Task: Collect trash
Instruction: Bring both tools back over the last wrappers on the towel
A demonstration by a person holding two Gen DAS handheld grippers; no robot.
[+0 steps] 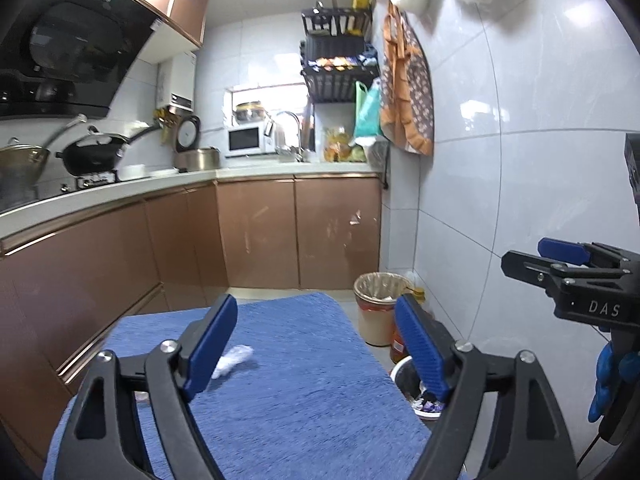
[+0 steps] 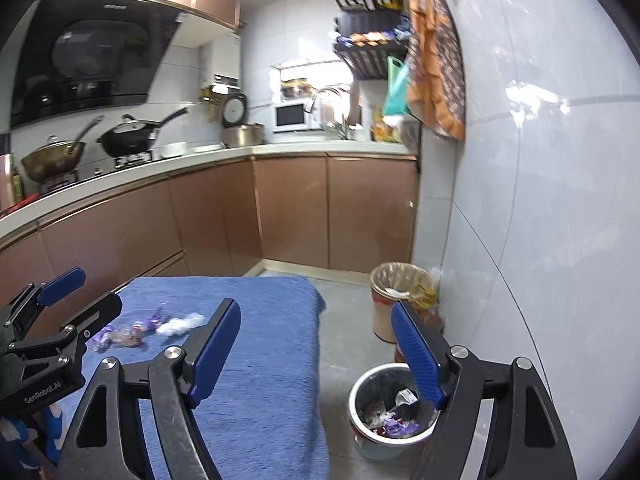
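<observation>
Both tools, left (image 1: 316, 344) and right (image 2: 316, 348), gape empty above the blue cloth (image 1: 304, 380).

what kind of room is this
A small home kitchen: a wok sits on a gas stove under a range hood, a microwave stands on the counter, and brown cabinets run below.

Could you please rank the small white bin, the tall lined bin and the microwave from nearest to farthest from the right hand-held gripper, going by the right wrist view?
From the right hand-held gripper:
1. Small white bin, on the floor just below its right finger, beside the blue-covered table.
2. Tall lined bin, farther back by the tiled wall.
3. Microwave, on the far counter.
</observation>
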